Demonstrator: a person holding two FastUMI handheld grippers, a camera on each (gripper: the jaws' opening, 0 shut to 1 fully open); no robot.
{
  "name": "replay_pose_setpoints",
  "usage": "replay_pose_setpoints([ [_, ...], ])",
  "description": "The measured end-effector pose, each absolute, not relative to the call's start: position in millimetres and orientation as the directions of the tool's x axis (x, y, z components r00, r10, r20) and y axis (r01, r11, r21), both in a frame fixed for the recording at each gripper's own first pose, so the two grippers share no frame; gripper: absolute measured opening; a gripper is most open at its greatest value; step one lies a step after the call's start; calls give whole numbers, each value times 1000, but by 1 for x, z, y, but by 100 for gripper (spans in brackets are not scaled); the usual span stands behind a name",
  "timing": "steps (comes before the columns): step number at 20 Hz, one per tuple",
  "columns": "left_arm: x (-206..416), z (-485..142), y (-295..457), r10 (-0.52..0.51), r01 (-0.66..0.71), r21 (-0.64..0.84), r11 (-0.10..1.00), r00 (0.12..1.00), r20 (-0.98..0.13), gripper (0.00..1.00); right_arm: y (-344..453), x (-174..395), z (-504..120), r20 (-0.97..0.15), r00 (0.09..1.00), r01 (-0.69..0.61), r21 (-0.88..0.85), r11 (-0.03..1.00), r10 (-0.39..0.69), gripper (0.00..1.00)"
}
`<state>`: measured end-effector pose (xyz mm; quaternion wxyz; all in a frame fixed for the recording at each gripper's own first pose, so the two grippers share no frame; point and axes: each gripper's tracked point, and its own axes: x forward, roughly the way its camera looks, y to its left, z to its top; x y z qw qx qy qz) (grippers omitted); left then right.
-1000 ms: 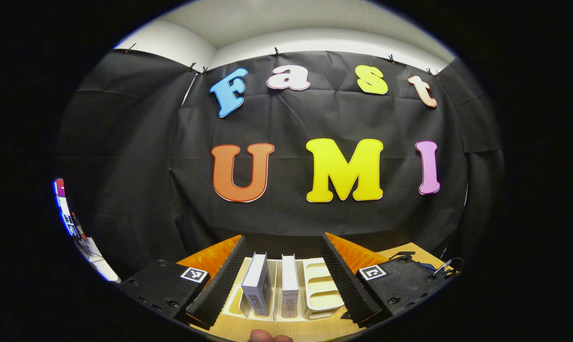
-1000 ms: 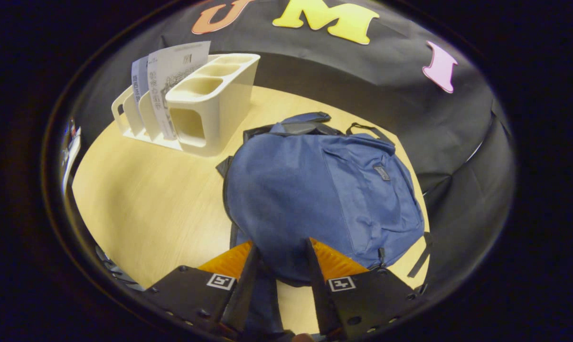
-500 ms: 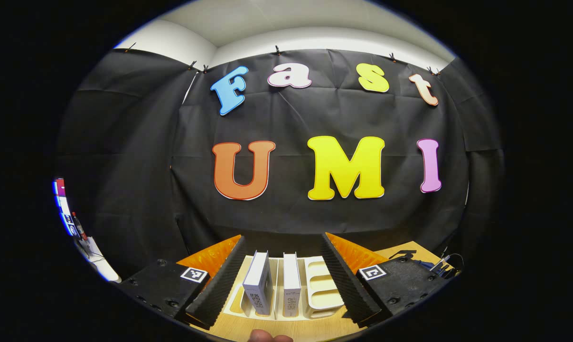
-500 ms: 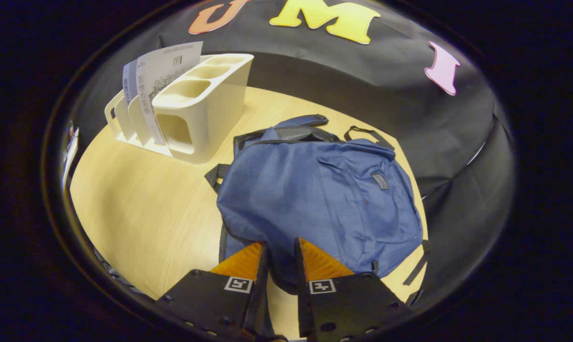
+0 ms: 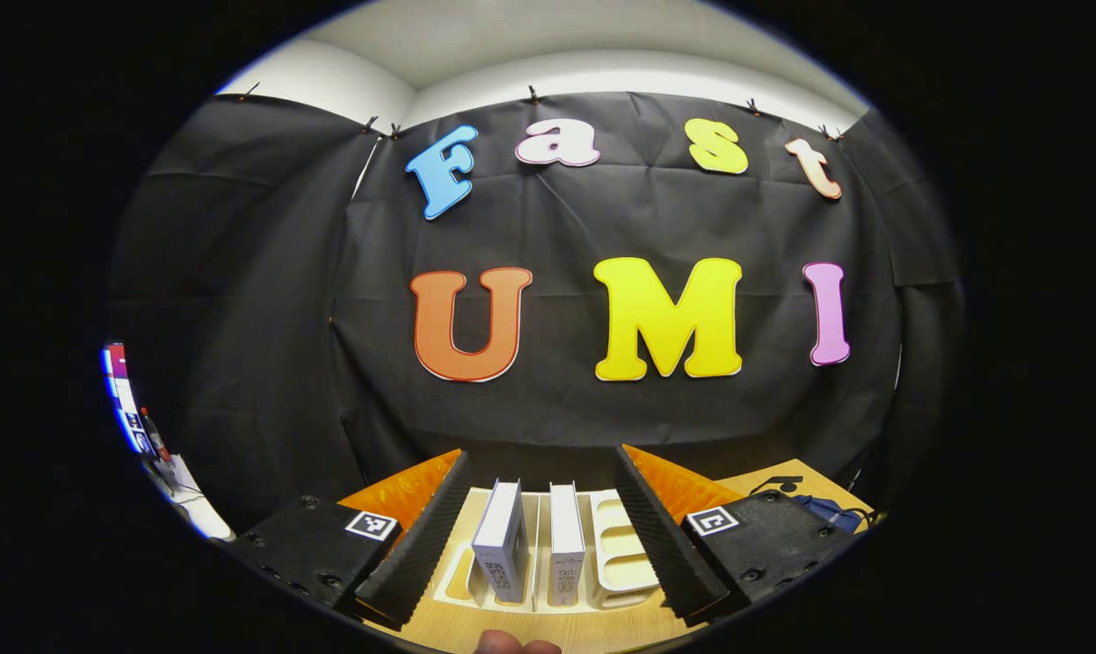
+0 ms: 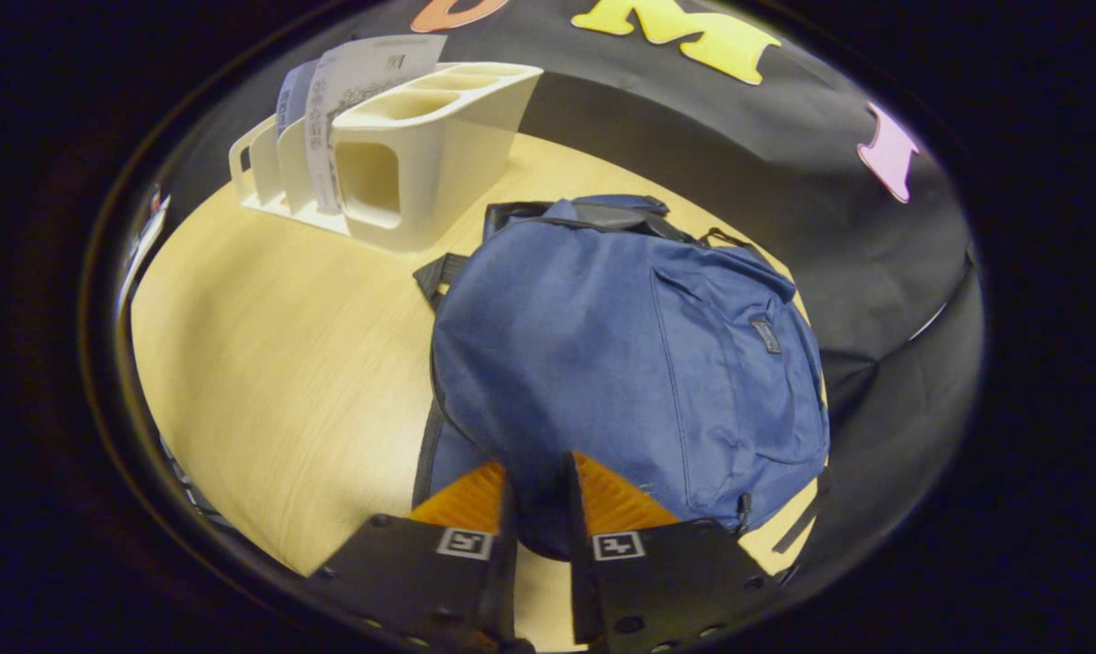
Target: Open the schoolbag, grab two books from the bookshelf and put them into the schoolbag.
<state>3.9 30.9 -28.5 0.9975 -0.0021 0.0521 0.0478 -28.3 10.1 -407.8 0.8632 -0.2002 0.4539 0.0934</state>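
Schoolbag: we are seeing the blue schoolbag [image 6: 620, 354] lying flat on the wooden table [image 6: 275, 363], right of and nearer than the bookshelf; its main zip is looking closed, so the opening step is still to do.

Right gripper: the right gripper [image 6: 540, 495] is pinching down at the bag's near edge, its fingers nearly together with a fold of blue fabric or the zip pull bunched between them. We are judging it clenched on the schoolbag, though which part it is holding is hidden.

Step in hand: we are reading this as opening the bag. To do it well, we are wanting the pull drawn along the zip's curve, not straight up, so the cloth is not simply lifting off the table.

Risk: with nothing pinning the bag, it is likely sliding or folding instead of unzipping.

Books: two white books [image 5: 502, 549] [image 5: 567, 552] are standing upright in neighbouring slots of the cream bookshelf [image 5: 622, 556], at the table's far left.

Left gripper: the left gripper [image 5: 537, 531] is hovering released and wide in front of the shelf, touching nothing, with both books between its fingers from this angle.

Advice: we are suggesting it wait there until the bag is gaping open.
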Motion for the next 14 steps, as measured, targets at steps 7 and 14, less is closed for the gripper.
replay_pose_setpoints([
  [7, 7, -32, 32, 93, -95, -6, 995, 989, -112, 99, 5, -17, -393, -834, 552, -278, -175, 945, 8, 0],
  [14, 14, -35, 30, 87, -88, -9, 996, 989, -119, 99, -20, 2, -314, -772, 634, -189, -89, 978, 52, 0],
])
